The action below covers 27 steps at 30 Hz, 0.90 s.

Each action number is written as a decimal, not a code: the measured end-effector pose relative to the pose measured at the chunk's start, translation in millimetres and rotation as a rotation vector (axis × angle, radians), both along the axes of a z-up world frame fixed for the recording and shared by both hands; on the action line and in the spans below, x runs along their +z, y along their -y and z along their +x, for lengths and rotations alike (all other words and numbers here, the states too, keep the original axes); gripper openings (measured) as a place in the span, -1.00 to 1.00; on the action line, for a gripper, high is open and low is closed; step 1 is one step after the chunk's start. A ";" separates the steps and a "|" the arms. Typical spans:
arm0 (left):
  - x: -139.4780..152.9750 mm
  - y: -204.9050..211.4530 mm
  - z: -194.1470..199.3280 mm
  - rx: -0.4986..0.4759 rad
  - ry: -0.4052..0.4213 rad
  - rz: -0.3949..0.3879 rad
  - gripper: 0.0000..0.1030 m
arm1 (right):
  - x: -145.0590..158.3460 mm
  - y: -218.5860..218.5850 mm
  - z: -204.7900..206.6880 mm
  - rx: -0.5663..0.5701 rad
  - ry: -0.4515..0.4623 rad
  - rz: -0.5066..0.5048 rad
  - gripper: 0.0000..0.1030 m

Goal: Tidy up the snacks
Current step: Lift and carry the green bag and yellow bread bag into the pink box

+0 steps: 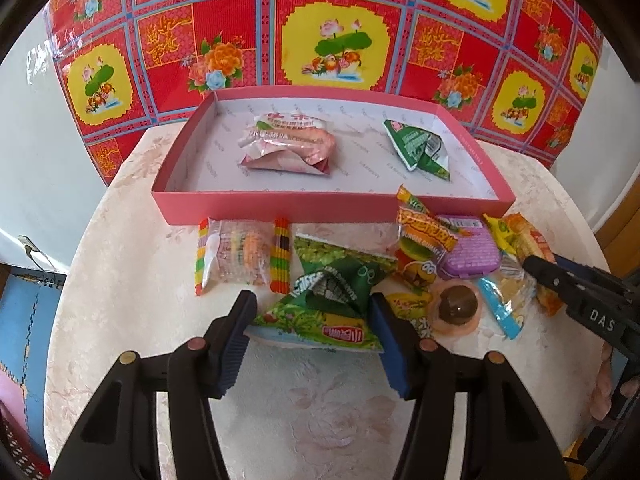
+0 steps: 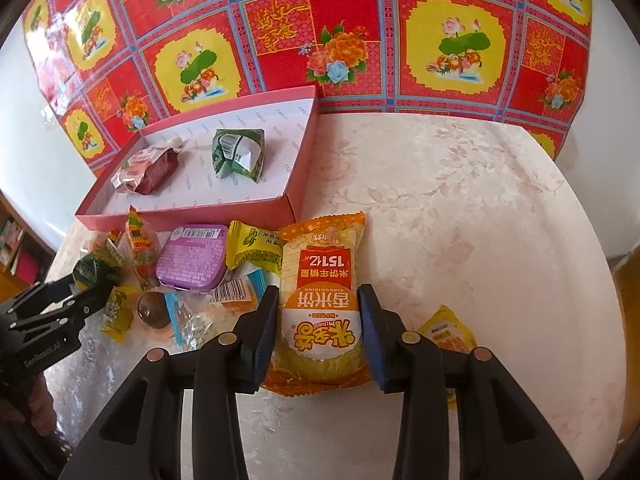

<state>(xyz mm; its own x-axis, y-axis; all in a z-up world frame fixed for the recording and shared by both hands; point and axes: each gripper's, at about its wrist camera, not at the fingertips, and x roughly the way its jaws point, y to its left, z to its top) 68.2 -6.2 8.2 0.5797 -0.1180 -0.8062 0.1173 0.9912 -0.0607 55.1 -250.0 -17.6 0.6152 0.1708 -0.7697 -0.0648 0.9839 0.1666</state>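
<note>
A pink shallow box stands at the back of the table and holds a pink-red packet and a folded green packet. In front of it, my left gripper is shut on a green triangular snack packet, one pad against each side. My right gripper is shut on an orange rice-cracker packet that lies lengthwise between its pads on the table. The left gripper also shows at the left of the right wrist view. The right gripper reaches in from the right of the left wrist view.
Loose snacks lie before the box: a rainbow-edged packet, a burger gummy packet, a purple tin, a round brown sweet. A small yellow packet lies beside the right fingers. The round table ends at a red patterned wall cloth.
</note>
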 end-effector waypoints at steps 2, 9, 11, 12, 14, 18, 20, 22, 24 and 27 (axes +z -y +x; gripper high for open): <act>3.3 0.7 -2.3 -0.005 0.010 -0.001 0.17 | -0.2 3.4 -1.4 -0.007 -0.003 0.027 -0.26; 18.0 1.3 -7.1 -0.014 0.043 -0.025 0.17 | 6.8 5.3 -5.6 -0.013 0.022 0.034 -0.26; 21.2 0.4 -8.0 -0.010 0.050 -0.033 0.16 | 10.4 5.4 -6.8 -0.014 0.034 0.036 -0.26; 23.3 -0.6 -8.7 -0.006 0.055 -0.037 0.16 | 11.9 5.4 -7.1 -0.013 0.038 0.038 -0.26; 27.7 -3.5 -8.7 0.000 0.063 -0.048 0.16 | 15.0 4.7 -8.1 -0.009 0.046 0.041 -0.26; 36.2 -8.5 -7.8 0.009 0.080 -0.063 0.16 | 21.7 0.6 -10.1 0.007 0.064 0.041 -0.26; 41.6 -10.8 -7.1 0.014 0.095 -0.065 0.16 | 24.9 -1.6 -10.6 0.019 0.072 0.045 -0.26; 47.1 -13.0 -4.9 0.017 0.111 -0.064 0.16 | 28.8 -4.8 -10.6 0.031 0.080 0.048 -0.26; 51.5 -14.6 -2.0 0.020 0.124 -0.063 0.16 | 31.4 -7.3 -10.2 0.041 0.084 0.051 -0.26; 56.8 -16.7 5.3 0.026 0.144 -0.055 0.16 | 34.2 -10.8 -6.8 0.052 0.087 0.056 -0.26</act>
<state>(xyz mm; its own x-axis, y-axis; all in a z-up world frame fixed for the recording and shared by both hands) 73.6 10.5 64.9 0.6921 -0.1431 -0.7075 0.1029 0.9897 -0.0994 48.3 -239.3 16.5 0.6683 0.2456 -0.7022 -0.1323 0.9681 0.2127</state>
